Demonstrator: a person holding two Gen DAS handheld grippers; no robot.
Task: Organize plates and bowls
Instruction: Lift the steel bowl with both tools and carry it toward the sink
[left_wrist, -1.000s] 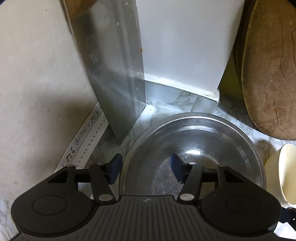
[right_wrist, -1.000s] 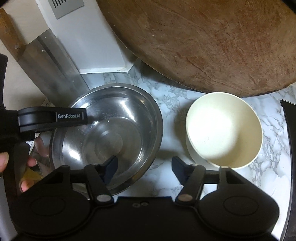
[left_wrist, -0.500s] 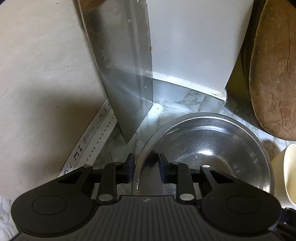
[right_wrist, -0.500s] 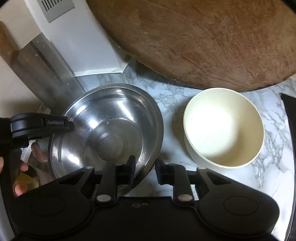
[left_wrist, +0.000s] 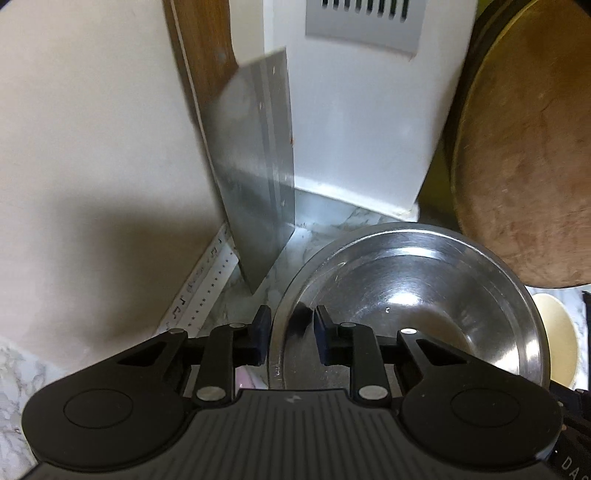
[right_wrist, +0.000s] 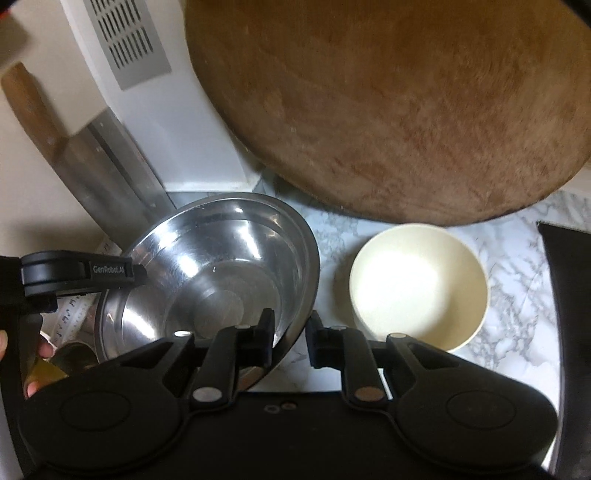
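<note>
Now the steel bowl (right_wrist: 207, 273) is pinched from both sides and sits tilted, its far rim lifted toward the white box (right_wrist: 162, 122) at the back of the marble counter (right_wrist: 517, 266). A second ago it lay flat and both grippers were spread wide over its rim; they have since closed in and come up a little. The left gripper (left_wrist: 288, 336) clamps the rim at the bowl's left edge, one pad outside and one inside. The right gripper (right_wrist: 290, 338) clamps the opposite edge the same way (rim wall clearly between the pads in both wrist views). A hand (right_wrist: 35, 354) on the left tool shows at the frame's edge.

Just beside the steel bowl on the right, not touching, stands the cream bowl (right_wrist: 417, 288), unmoved. A big round wooden board (right_wrist: 406, 110) leans behind both. A cleaver (left_wrist: 255, 177) leans against the wall left of the white box.

Reading it: grasp is done, lift is starting. Likely next is carrying the steel bowl to be stacked with the cream one; which goes inside which can't be told.
</note>
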